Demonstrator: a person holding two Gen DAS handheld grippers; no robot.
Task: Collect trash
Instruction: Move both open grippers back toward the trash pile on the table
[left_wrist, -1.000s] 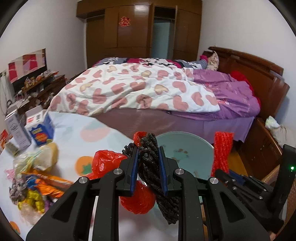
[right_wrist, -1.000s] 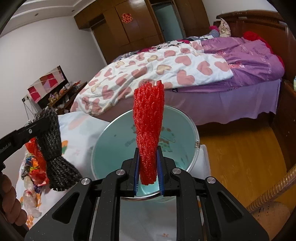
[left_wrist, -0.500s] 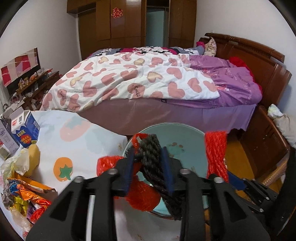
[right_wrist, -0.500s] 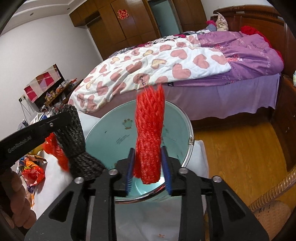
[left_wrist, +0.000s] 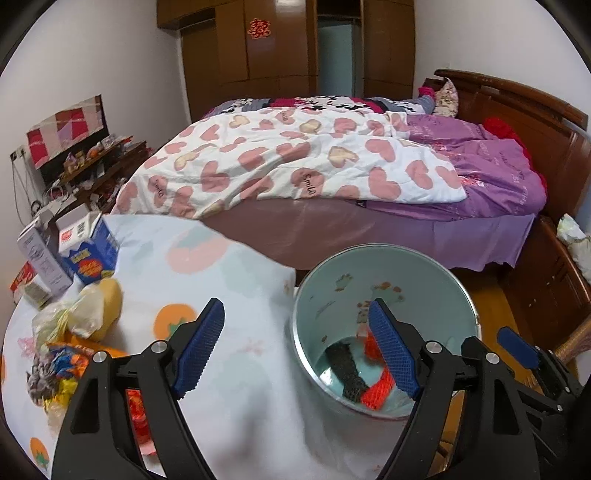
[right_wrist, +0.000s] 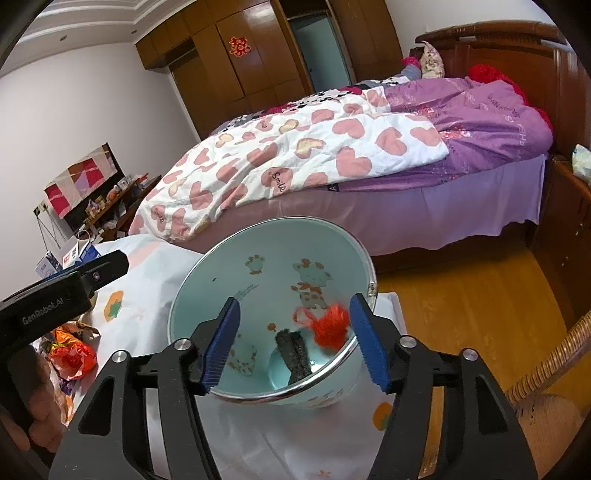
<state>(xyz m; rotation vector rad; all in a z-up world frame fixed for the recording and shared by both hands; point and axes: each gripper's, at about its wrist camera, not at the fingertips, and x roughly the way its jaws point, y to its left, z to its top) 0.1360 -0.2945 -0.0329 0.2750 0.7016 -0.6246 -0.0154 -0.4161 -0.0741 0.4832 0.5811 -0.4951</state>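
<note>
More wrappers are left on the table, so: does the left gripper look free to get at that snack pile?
Probably yes. The left gripper is open and holds nothing, and the wrapper pile lies uncovered on the tablecloth beside it, with nothing between.

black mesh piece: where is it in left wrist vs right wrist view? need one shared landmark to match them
Left wrist: black mesh piece lies on the bucket floor, lower centre-right, beside the red mesh.
Right wrist: black mesh piece lies at the bucket bottom, lower centre, between the open jaws.
Shared landmark: the pale blue bucket at the table edge.
</note>
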